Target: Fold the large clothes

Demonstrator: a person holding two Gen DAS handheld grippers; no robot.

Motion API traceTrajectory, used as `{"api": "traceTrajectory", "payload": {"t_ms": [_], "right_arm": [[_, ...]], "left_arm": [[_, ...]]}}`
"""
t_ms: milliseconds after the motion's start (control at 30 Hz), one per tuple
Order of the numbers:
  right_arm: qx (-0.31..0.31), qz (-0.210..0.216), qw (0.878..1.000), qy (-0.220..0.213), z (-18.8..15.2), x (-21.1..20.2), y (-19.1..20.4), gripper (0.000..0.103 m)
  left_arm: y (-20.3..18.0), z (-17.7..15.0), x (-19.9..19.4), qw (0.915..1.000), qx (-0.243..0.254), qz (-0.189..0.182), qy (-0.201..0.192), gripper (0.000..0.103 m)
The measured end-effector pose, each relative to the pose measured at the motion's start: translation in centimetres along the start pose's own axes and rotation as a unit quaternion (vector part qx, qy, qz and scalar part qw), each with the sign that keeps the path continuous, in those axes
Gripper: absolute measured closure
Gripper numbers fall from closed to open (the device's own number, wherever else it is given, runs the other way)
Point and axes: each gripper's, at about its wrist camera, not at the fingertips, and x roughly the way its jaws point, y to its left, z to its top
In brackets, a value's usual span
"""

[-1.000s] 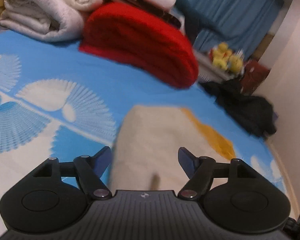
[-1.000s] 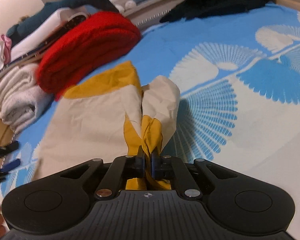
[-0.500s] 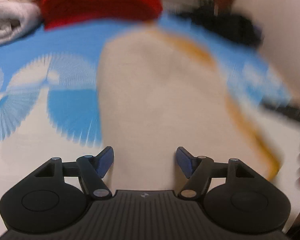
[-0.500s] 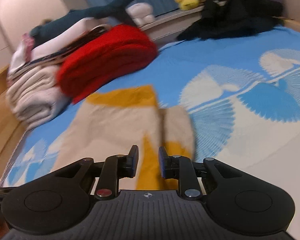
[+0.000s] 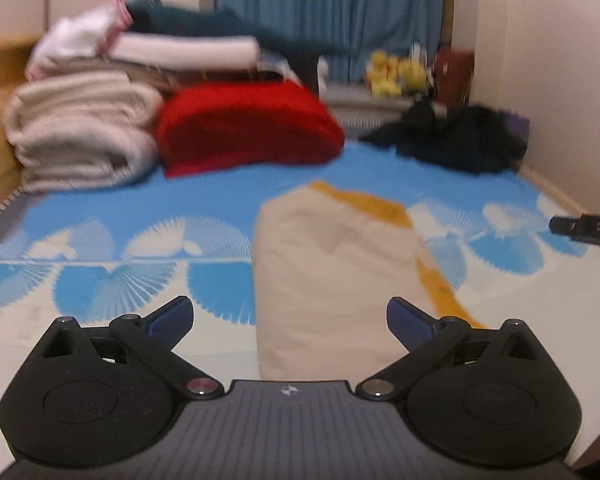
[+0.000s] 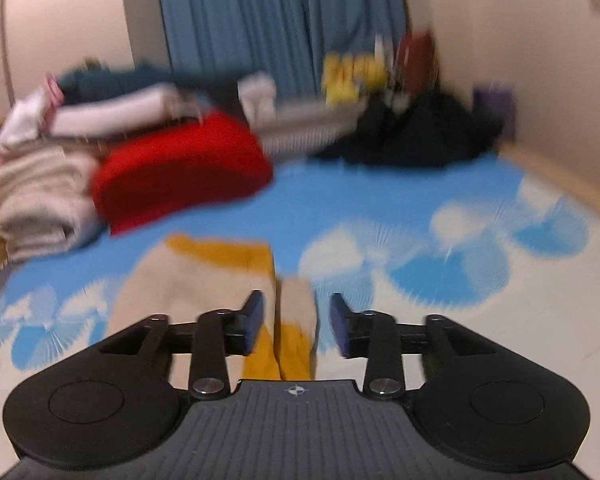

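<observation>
The cream and mustard garment (image 5: 332, 264) lies folded on the blue-patterned bed (image 5: 112, 216), near a red blanket (image 5: 248, 124). Above it, the left gripper (image 5: 290, 316) and right gripper (image 6: 296, 320) have jaws opening, gripping nothing.

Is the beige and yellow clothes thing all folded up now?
Mostly. The beige and yellow garment lies folded lengthwise on the blue bedsheet. Nothing is in hand: the left gripper and right gripper are opening, holding nothing. Possibly left: another fold and the dark clothes pile.
</observation>
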Motion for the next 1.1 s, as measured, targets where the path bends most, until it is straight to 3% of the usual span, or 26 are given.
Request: {"api": "traceTrajectory", "payload": {"t_ms": [200,300,400,567,767,1100], "right_arm": [[-0.028,-0.016,0.998,-0.051,-2.5,-9.2,0.2,0.054],[-0.042,-0.022,0.998,-0.050,-5.3,-11.2,-0.4,0.053],[-0.044,-0.043,0.998,-0.020,-7.4,-11.3,-0.8,0.053],[-0.063,-0.041,0.997,-0.034,-7.4,-9.7,-0.9,0.053],[-0.043,-0.031,0.999,-0.011,-7.7,-8.9,-1.2,0.053],[-0.068,-0.009,0.998,-0.002,-8.0,-8.9,-0.3,0.053]], "left_arm": [[-3.0,-3.9,-7.4,0.9984,-0.013,0.032,-0.044,0.000],[-4.6,-7.1,-8.8,0.9984,-0.007,0.049,-0.028,0.000],[-5.4,-8.4,-8.2,0.9988,-0.008,0.047,0.013,0.000],[-5.2,-8.1,-6.8,0.9984,-0.011,0.054,0.009,0.000],[-4.8,-8.1,-5.4,0.9968,-0.031,0.066,0.033,0.000],[-5.5,-8.2,-4.4,0.9967,-0.028,0.068,0.035,0.000]]}}
